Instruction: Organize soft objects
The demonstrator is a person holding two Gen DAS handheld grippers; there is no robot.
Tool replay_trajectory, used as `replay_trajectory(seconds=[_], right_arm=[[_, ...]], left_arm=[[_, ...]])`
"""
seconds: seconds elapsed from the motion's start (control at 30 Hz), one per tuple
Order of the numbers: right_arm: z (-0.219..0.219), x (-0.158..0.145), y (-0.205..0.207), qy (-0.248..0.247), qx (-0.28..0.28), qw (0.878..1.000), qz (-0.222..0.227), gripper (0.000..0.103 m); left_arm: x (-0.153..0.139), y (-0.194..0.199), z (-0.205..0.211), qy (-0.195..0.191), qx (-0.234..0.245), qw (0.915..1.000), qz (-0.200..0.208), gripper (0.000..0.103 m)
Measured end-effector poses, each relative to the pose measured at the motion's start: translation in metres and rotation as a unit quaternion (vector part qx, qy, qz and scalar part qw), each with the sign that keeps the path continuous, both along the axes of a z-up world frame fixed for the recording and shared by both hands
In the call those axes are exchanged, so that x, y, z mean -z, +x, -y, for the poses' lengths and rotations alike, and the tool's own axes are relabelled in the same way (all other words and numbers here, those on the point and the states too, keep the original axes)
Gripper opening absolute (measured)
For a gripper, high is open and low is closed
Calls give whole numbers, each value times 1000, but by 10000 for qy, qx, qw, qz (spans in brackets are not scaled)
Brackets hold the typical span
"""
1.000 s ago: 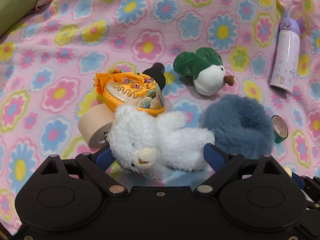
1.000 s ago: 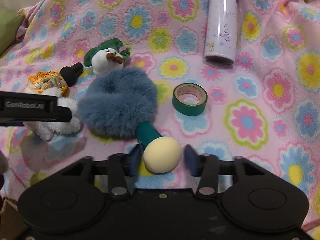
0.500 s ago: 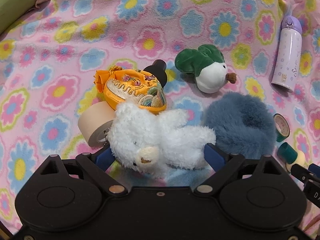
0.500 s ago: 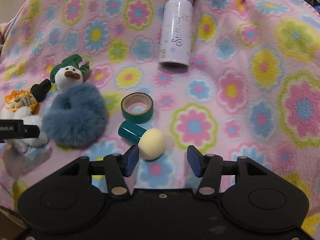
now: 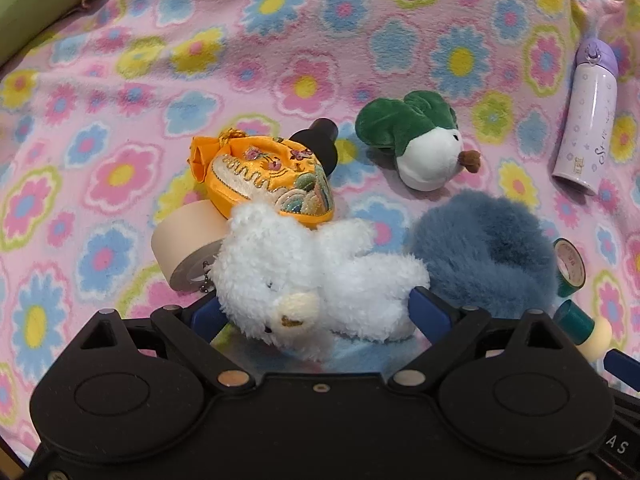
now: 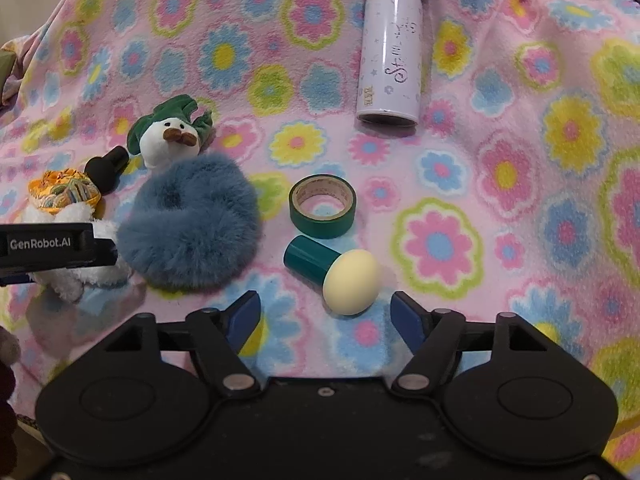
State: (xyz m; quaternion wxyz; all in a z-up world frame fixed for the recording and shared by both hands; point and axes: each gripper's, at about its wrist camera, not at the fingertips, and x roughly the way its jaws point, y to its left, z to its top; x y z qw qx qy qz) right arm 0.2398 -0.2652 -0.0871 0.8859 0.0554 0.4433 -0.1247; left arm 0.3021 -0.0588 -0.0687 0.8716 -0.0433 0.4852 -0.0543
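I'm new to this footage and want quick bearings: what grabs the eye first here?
The loud pink flowered blanket fills both views. A white teddy bear lies between the left gripper's wide blue pads, against a fluffy blue scrunchie. The right gripper's jaws are opening, clear of a cream-tipped teal sponge applicator lying on the blanket beside a green tape roll.

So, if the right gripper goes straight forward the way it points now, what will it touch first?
Most likely the cream sponge applicator with the teal handle, lying just ahead between the opening jaws of the right gripper, untouched by them. Behind it lies the green tape roll. Depth is hard to judge.
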Motion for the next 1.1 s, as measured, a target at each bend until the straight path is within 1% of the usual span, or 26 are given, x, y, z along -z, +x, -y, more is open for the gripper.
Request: replay_trajectory(seconds=[0.1, 0.13, 0.17, 0.2, 0.27, 0.37, 0.5, 0.6, 0.67, 0.77, 0.87, 0.93, 0.97, 1.0, 1.07, 1.1], right_arm=[[2, -1, 2, 152, 117, 9998, 1, 73], [4, -2, 3, 228, 188, 9996, 3, 75], [5, -2, 5, 295, 252, 9992, 3, 75], [6, -2, 7, 343, 313, 9989, -8, 75], [7, -2, 10, 389, 428, 9983, 7, 76], [8, 0, 15, 476, 609, 9970, 16, 77], [12, 3, 22, 561, 853, 9948, -3, 77], [12, 6, 27, 472, 925, 9946, -23, 76], [13, 8, 29, 463, 928, 9946, -67, 69], [16, 10, 29, 479, 950, 9943, -100, 67], [16, 10, 28, 463, 939, 9945, -102, 67], [15, 10, 28, 455, 929, 9946, -98, 68], [15, 10, 28, 445, 920, 9947, -102, 68], [15, 10, 28, 432, 909, 9949, -113, 68], [14, 11, 27, 413, 898, 9950, -120, 68], [13, 11, 27, 397, 894, 9951, -126, 68]], left_arm=[[1, 0, 1, 56, -43, 10000, 11, 91], [1, 0, 2, 57, -59, 10000, 32, 81], [1, 0, 1, 26, -39, 10000, 44, 73], [0, 0, 1, -21, -14, 10000, 42, 72], [-2, -1, -2, -50, -7, 10000, 71, 65], [-6, -4, -8, -80, 31, 9999, 109, 61], [-13, -10, -13, -155, 134, 9997, 135, 58], [-17, -18, -17, -214, 271, 9994, 95, 58], [-20, -24, -22, -265, 354, 9990, 65, 58], [-22, -33, -30, -274, 551, 9981, -26, 58], [-21, -38, -38, -305, 947, 9949, -188, 58], [-21, -37, -41, -171, 1220, 9922, -204, 56], [-22, -34, -41, -18, 1357, 9905, -211, 55], [-23, -31, -43, 160, 1395, 9899, -172, 55], [-26, -26, -48, 329, 1222, 9920, 18, 55], [-29, -23, -53, 271, 1097, 9936, 61, 55]])
